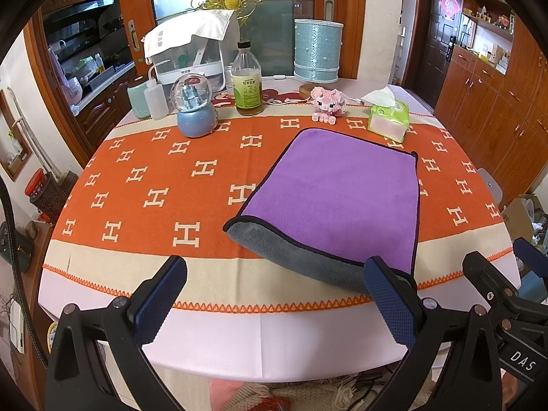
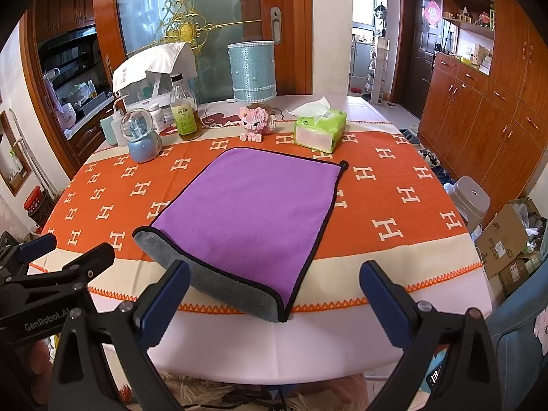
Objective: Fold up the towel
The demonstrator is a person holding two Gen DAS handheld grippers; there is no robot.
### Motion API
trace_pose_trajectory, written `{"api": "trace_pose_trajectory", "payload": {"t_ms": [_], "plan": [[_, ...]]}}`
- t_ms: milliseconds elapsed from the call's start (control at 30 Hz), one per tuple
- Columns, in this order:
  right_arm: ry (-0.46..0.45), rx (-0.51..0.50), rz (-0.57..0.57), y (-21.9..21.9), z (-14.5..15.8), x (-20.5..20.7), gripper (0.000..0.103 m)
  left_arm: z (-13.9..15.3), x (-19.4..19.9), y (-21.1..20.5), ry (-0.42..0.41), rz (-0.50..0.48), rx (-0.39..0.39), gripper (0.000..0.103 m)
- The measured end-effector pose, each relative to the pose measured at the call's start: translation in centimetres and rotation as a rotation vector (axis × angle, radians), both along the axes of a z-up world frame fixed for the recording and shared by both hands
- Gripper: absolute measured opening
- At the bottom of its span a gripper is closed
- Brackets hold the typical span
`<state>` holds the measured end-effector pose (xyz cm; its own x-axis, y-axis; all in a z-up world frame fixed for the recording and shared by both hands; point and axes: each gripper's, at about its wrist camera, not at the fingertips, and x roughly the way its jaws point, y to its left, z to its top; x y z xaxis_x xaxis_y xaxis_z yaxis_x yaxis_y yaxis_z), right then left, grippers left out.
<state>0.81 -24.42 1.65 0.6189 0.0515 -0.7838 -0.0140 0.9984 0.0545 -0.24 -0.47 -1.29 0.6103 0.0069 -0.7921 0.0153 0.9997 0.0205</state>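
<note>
Purple towel (image 1: 339, 198) lies folded on the orange H-pattern cloth (image 1: 144, 185), grey underside curling up at the near edge. My left tongs (image 1: 274, 294) wide open, nothing in 'em, hovering at the table's near edge. Right tongs (image 2: 274, 294) same: jaws spread, empty, just short of the towel's grey fold.

Purple towel (image 1: 337, 193) (image 2: 253, 212) lies folded flat, grey underside showing at near fold.

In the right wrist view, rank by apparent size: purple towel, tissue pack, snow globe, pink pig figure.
1. Purple towel, by far.
2. Tissue pack.
3. Snow globe.
4. Pink pig figure.
The globe and pig look close, so their order is unsure.
</note>
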Motion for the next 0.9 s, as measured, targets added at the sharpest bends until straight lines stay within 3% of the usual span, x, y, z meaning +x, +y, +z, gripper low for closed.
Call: {"api": "trace_pose_trajectory", "payload": {"t_ms": [900], "plan": [[0.002,0.027,-0.006,-0.39,0.02,-0.04,0.099,-0.30,0.35,-0.33,0.015,-0.003,-0.006,0.102]]}}
